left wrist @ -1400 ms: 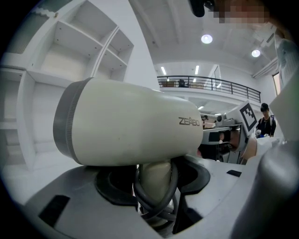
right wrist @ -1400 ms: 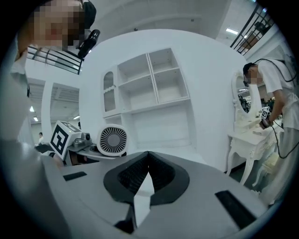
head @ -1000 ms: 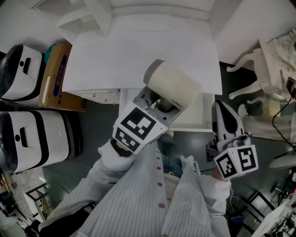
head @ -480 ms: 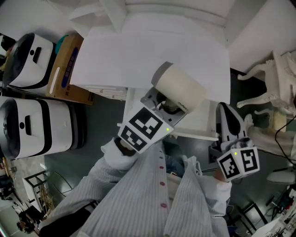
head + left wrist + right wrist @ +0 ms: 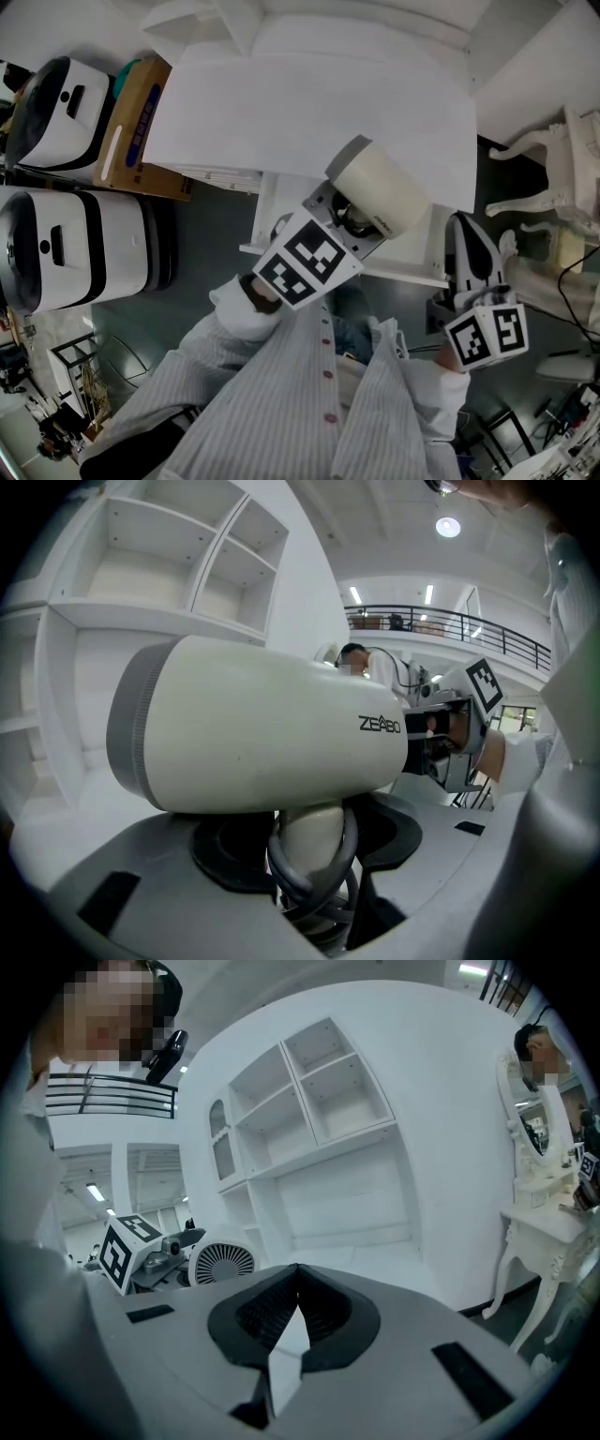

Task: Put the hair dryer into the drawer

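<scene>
1. Lowered a little since a second ago, the left gripper (image 5: 349, 216) holds the hair dryer (image 5: 380, 186) above the open drawer (image 5: 403, 273); jaws pinch its handle.
2. Beside it hovers the right gripper (image 5: 466, 234); jaws pressed together, empty.

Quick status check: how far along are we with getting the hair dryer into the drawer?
Done: the hair dryer is picked up, with the left hand-held gripper clamped on its cord-wrapped handle. The drawer looks pulled open under the white desktop. In hand: the dryer is held in the air over the drawer. Left: lower it in and let go. The right hand-held gripper is shut and empty.
</scene>
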Tool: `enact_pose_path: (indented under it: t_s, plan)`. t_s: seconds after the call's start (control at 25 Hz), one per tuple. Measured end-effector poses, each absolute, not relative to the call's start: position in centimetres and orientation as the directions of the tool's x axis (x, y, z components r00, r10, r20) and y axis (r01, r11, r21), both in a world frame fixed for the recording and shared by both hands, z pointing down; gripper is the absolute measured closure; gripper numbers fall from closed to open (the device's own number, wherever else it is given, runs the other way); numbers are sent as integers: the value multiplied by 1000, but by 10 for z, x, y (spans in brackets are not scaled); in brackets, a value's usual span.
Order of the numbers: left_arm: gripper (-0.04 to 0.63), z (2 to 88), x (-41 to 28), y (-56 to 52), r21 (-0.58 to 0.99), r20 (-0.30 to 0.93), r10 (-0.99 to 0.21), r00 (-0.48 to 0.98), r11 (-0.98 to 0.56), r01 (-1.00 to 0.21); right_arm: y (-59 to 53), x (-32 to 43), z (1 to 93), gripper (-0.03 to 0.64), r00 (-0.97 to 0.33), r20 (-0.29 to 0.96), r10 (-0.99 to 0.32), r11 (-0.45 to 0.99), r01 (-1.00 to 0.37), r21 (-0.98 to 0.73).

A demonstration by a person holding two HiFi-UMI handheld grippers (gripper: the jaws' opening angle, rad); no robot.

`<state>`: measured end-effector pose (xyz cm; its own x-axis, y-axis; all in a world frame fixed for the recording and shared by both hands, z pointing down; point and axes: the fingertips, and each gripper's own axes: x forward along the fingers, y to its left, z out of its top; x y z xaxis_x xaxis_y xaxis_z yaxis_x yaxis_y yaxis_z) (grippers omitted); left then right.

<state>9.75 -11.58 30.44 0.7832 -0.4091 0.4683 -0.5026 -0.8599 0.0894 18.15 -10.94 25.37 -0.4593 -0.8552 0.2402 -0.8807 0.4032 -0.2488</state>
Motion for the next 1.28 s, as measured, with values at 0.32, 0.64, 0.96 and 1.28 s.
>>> enact_pose_path:
  t_s: [0.32,0.64,0.96,1.28]
  plan:
    - [373,338,108,-115,103,530,-355,770,-874,-475,-114,191,273,606,-461,278,-843,398,-882,-253]
    - [373,387,115,-110,146,611,-274,742,-883,-446,-120,196,297,606,-469,320,-823,392,-877,-277]
    - [373,443,122,-104,148,695,-170,699,-917,-370,-122,202,325,606,-462,363,-809,366,-880,-304]
    - [373,495,128,-95,182,757,-70,650,-932,-312,-123,206,347,606,-452,392,-801,335,-882,-333]
